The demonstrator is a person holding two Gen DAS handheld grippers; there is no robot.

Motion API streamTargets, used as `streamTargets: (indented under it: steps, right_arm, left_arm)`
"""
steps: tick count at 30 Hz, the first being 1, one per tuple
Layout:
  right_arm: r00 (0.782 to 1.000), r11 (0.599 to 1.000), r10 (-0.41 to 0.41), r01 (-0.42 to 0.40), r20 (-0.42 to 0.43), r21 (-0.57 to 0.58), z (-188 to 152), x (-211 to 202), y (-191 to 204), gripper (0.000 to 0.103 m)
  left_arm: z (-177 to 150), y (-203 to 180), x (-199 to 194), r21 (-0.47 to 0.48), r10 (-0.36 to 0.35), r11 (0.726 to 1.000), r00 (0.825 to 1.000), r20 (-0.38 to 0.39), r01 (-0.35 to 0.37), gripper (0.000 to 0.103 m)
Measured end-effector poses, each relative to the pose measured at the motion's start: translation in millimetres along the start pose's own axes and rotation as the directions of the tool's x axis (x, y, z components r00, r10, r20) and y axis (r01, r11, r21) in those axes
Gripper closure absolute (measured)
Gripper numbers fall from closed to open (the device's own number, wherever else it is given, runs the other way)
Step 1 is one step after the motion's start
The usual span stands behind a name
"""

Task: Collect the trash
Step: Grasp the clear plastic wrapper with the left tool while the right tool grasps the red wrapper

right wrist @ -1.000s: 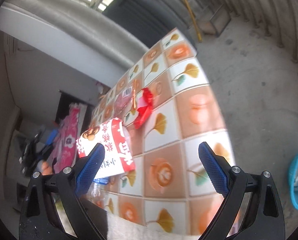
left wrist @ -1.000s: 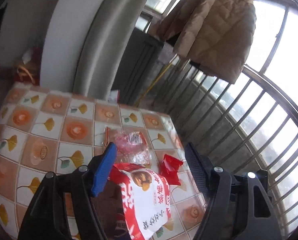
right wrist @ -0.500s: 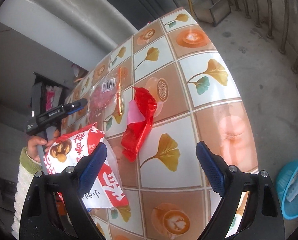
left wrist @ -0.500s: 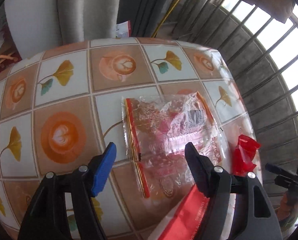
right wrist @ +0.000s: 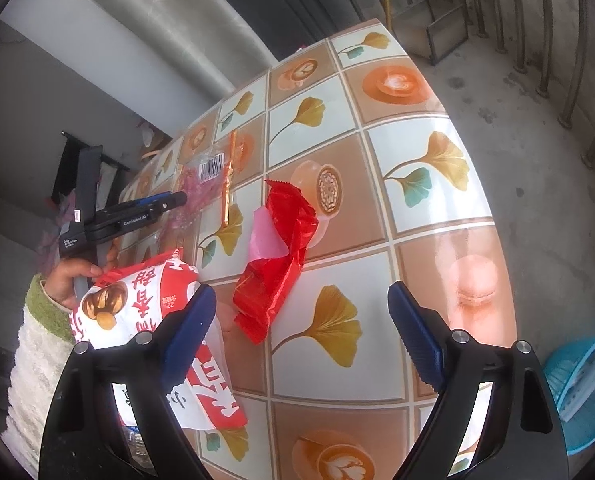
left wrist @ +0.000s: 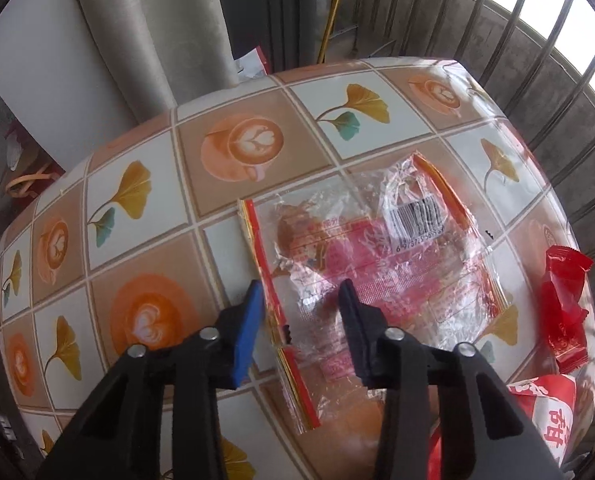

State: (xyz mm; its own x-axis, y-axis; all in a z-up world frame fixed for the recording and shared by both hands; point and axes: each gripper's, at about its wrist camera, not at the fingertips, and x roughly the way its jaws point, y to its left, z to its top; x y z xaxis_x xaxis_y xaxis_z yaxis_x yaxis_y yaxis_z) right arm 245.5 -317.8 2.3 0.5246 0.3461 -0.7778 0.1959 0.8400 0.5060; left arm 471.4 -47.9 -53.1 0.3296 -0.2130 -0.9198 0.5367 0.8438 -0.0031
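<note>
Below the left gripper (left wrist: 301, 300), one clear wrapper (left wrist: 377, 264) with a barcode lies flat on the table (left wrist: 145, 208); the jaws are closing astride its red edge, not pinching yet. "GenRobot.AI" is printed on this gripper. Ahead of the released right gripper (right wrist: 301, 312) lies one red wrapper (right wrist: 277, 256); left, one white-red bag (right wrist: 145, 308) with Chinese writing.

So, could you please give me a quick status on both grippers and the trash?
Left gripper closing over clear wrapper, edge between fingers. Right gripper open above red wrapper, not touching. White snack bag beside it. Nothing blocking.
</note>
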Motion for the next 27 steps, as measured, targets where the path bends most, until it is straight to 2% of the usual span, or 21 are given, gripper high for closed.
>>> streamTargets:
  steps: [5, 10, 17, 21, 27]
  right_arm:
    - [1.000, 1.000, 0.020, -0.020, 0.006, 0.020, 3.3, 3.0, -1.1, 0.023]
    - [0.999, 0.997, 0.053, -0.053, 0.000, 0.061, 3.9, 5.2, -7.8, 0.027]
    - [0.997, 0.993, 0.075, -0.076, 0.012, 0.089, 13.9, 7.8, -11.3, 0.033]
    - [0.998, 0.993, 0.053, -0.055, 0.017, 0.103, 20.4, 15.7, -13.8, 0.041]
    - [0.999, 0.998, 0.026, -0.029, 0.043, 0.058, 25.7, 26.6, -8.2, 0.045]
  left_arm:
    - [-1.9, 4.7, -0.7, 0.000, 0.069, 0.998, 0.997, 0.037, -0.069, 0.098]
    - [-7.9, 6.2, -1.4, -0.008, 0.080, 0.997, 0.992, 0.093, -0.080, 0.101]
    - [-12.2, 19.6, -12.3, -0.060, 0.064, 0.997, 0.986, 0.153, -0.056, 0.102]
    - [-13.8, 29.0, -27.6, -0.115, 0.063, 0.993, 0.974, 0.217, -0.039, 0.102]
    - [-20.1, 46.7, -58.1, -0.210, 0.068, 0.978, 0.944, 0.323, 0.002, 0.102]
